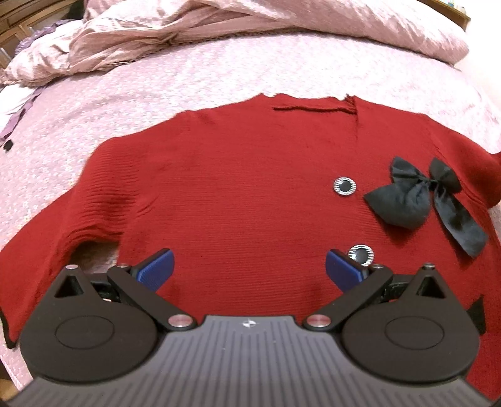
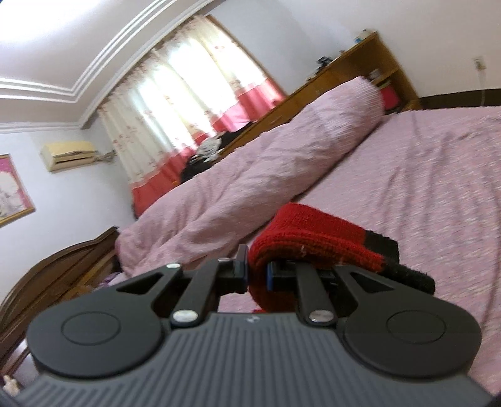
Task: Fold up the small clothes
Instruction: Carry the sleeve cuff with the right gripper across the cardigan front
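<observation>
You are holding your left gripper (image 1: 249,269) over a small red knit cardigan (image 1: 244,188) that is lying spread flat on the pink bedspread (image 1: 188,78). Its blue pads (image 1: 156,269) are standing wide apart with nothing between them, so that gripper is released and is hovering above the lower front of the garment. Two round silver-rimmed buttons are showing down the front: the upper button (image 1: 344,187) is sitting near the middle of the chest, and the lower button (image 1: 361,254) is peeking out just beside your right-hand pad. A black ribbon bow (image 1: 429,200) is lying on the cardigan to the right of the upper button. One sleeve (image 1: 47,247) is trailing off toward the lower left edge, ending in a black cuff. A crumpled pink quilt (image 1: 219,28) is bunching up beyond the neckline.

Your right gripper (image 2: 256,272) is clenching a fold of the red knit sleeve (image 2: 313,238), lifting it off the bedspread (image 2: 422,175); the black cuff (image 2: 385,244) is hanging just past the fingers. The view here is blurring, so the exact edge being pinched is probably the sleeve end. A rolled pink quilt (image 2: 266,166) is lying behind it, below the curtained window (image 2: 188,87).
</observation>
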A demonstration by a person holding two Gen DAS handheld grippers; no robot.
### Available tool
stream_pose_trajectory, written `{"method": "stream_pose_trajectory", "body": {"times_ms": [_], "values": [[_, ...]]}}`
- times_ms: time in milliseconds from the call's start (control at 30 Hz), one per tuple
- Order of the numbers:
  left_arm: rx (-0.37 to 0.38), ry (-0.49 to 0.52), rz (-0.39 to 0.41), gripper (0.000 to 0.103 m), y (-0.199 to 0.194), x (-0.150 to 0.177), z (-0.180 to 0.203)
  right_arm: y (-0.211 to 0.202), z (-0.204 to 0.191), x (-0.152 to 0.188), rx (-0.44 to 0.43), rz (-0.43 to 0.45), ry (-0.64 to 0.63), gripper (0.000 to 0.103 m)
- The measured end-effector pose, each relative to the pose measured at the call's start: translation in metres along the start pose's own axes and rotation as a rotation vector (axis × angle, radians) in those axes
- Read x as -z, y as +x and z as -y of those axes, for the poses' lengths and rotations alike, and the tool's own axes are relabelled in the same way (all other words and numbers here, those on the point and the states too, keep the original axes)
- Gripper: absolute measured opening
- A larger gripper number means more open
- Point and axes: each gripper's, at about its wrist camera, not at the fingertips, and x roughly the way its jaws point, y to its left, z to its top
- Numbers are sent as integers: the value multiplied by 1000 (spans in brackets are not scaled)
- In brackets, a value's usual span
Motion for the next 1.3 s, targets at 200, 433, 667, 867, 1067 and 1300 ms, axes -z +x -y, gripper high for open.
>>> {"method": "stream_pose_trajectory", "body": {"times_ms": [200, 433, 667, 867, 1067, 1300], "values": [[-20, -46, 3, 103, -2, 3, -23, 25, -37, 23, -79, -61, -23, 13], [-67, -77, 16, 103, -3, 6, -46, 54, -66, 65, -136, -174, -81, 13], [-106, -81, 24, 103, -2, 6, -58, 81, -79, 123, -135, -339, -142, 14], [-107, -81, 32, 103, -2, 3, -58, 95, -80, 155, -141, -454, -182, 16], [-104, -69, 36, 103, -2, 1, -53, 100, -82, 168, -113, -557, -185, 50], [-88, -34, 76, 103, -17, -8, -42, 76, -80, 156, -115, -621, -160, 61]]}}
